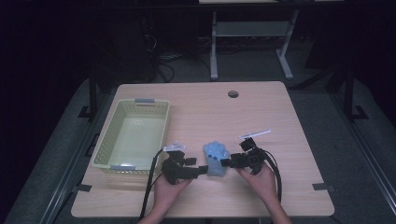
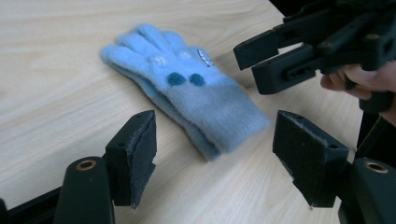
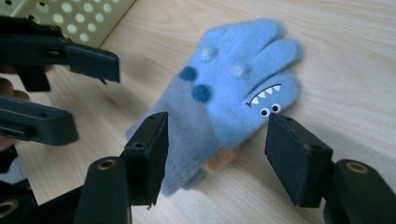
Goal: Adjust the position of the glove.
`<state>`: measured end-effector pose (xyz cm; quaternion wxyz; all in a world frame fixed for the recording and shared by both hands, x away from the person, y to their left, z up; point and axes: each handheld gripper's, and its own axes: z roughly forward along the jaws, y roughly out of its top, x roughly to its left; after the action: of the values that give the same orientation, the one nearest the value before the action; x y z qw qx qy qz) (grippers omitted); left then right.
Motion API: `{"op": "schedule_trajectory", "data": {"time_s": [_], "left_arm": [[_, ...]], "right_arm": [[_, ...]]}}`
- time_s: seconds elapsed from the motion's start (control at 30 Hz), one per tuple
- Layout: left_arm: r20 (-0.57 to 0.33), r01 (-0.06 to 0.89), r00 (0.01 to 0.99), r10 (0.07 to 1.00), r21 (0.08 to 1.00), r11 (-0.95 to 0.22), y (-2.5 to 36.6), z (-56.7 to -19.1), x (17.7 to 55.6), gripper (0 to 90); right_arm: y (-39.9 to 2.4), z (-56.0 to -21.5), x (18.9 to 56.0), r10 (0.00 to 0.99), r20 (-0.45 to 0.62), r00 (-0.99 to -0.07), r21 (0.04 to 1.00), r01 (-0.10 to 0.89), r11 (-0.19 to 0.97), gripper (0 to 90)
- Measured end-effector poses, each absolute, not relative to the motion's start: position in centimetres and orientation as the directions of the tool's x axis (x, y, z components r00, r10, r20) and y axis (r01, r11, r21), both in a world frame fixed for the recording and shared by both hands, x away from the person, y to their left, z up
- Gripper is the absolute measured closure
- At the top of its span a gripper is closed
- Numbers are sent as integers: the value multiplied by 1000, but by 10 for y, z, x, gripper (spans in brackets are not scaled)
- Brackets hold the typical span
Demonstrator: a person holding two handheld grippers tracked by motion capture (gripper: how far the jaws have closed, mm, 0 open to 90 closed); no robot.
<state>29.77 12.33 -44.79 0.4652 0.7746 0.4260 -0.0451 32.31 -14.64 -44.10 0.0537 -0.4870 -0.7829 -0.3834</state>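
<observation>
While both hands rest near the front edge of the wooden table [image 1: 289, 140], a small blue glove [image 1: 215, 157] lies flat on the boards between the two grippers. The left gripper [image 1: 201, 170] comes in from the glove's left, its jaws spread wide apart and holding nothing; in the left gripper view its two padded jaws frame the glove's grey cuff [image 2: 219, 109] without touching it, the cuff end lying just ahead of the gap. The right gripper [image 1: 226, 163] points in from the glove's right, and its jaws are likewise spread and empty; in the right gripper view they stand to either side of the cuff end, with the glove's fingers [image 3: 261, 44] pointing away toward the far side of the table. Seen from that side, the glove carries two dark blue spots [image 3: 196, 84], a toothed mouth and two small eyes [image 3: 266, 100] on the thumb, and a bit of orange at its lower edge. A pale yellow-green perforated basket [image 1: 114, 135] sits on the left part of the table, well apart from the glove. A thin white stick-like item [image 1: 255, 134] lies beyond the right gripper; what it is cannot be told. A round hole [image 1: 233, 94] shows near the table's far edge.
</observation>
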Motion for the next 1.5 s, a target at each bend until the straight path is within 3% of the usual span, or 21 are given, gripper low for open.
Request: {"op": "schedule_trajectory", "data": {"time_s": [0.23,0.4,1.13,1.5], "left_arm": [[-599,806,526,603,577,-129,116,-455,316,268],[-645,850,462,608,519,-96,114,-462,326,314],[-668,869,455,589,477,-130,105,-476,329,528],[-663,866,461,590,482,-135,103,-476,329,560]], "right_arm": [[-149,-447,327,732,492,-472,528,830,180,387],[-148,-452,331,737,512,-441,505,849,157,410],[-142,-464,327,733,548,-404,465,875,134,469],[-143,-463,324,729,553,-402,458,878,137,491]]}}
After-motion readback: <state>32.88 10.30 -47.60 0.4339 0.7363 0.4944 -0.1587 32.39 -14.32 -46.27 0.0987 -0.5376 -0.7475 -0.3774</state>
